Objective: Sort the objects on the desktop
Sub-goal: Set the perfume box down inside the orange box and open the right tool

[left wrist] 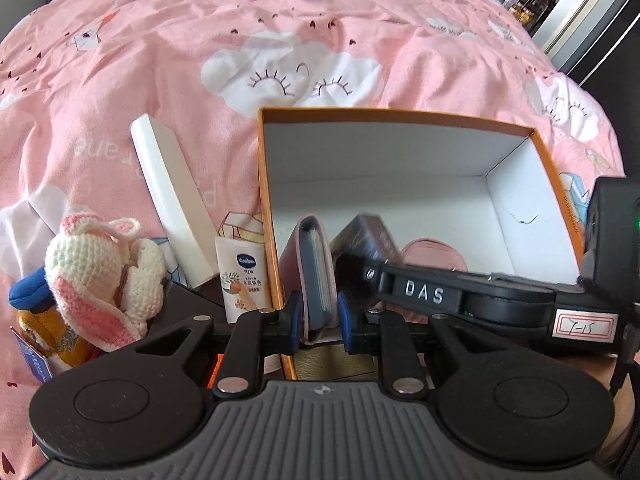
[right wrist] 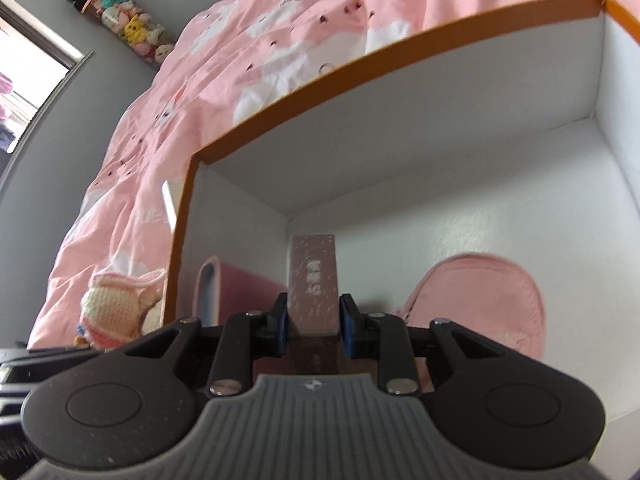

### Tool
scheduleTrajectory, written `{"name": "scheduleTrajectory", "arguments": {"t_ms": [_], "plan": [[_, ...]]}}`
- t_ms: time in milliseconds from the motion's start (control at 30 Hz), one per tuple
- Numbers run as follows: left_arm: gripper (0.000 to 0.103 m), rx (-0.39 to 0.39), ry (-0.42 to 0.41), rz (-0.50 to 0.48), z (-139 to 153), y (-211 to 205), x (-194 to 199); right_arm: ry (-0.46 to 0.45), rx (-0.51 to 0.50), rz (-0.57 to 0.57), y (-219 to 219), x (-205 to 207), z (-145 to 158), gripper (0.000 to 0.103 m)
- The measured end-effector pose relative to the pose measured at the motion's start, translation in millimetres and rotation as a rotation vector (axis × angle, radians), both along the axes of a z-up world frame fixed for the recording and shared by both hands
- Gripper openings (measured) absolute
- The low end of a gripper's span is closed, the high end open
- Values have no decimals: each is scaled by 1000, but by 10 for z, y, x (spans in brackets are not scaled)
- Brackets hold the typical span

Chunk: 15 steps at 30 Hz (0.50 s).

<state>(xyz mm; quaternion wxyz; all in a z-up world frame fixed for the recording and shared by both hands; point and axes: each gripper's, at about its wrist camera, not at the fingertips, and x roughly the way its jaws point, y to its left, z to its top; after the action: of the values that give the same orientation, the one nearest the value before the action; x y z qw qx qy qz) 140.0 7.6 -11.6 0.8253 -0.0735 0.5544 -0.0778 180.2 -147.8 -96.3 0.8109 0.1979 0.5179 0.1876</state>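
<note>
An orange-rimmed box (left wrist: 400,114) with a white inside lies open on the pink bedding. My left gripper (left wrist: 319,320) is shut on a pink card wallet (left wrist: 314,272) standing inside the box at its left wall. My right gripper (right wrist: 313,326) is shut on a brown speckled carton (right wrist: 313,280) held upright inside the same box (right wrist: 360,64). The carton (left wrist: 366,236) stands just right of the wallet, which also shows in the right wrist view (right wrist: 240,288). A pink pouch (right wrist: 480,300) lies on the box floor to the right. The right gripper body (left wrist: 480,300) crosses the left wrist view.
Left of the box lie a crocheted bunny (left wrist: 100,276), a Vaseline tube (left wrist: 242,280), a white flat box (left wrist: 172,200) and a blue and yellow toy (left wrist: 36,308). Pink cloud bedding (left wrist: 280,40) surrounds everything. A jar of plush toys (right wrist: 120,20) stands by the wall.
</note>
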Motion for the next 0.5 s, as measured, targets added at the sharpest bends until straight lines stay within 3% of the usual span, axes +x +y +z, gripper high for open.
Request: {"name": "scheduleTrajectory", "arguments": {"t_ms": [300, 500], "plan": [[24, -51, -137, 88, 233, 248, -180, 1, 47, 62, 43, -73, 47, 37], [24, -109, -132, 129, 94, 366, -264, -3, 81, 48, 12, -107, 107, 35]]}}
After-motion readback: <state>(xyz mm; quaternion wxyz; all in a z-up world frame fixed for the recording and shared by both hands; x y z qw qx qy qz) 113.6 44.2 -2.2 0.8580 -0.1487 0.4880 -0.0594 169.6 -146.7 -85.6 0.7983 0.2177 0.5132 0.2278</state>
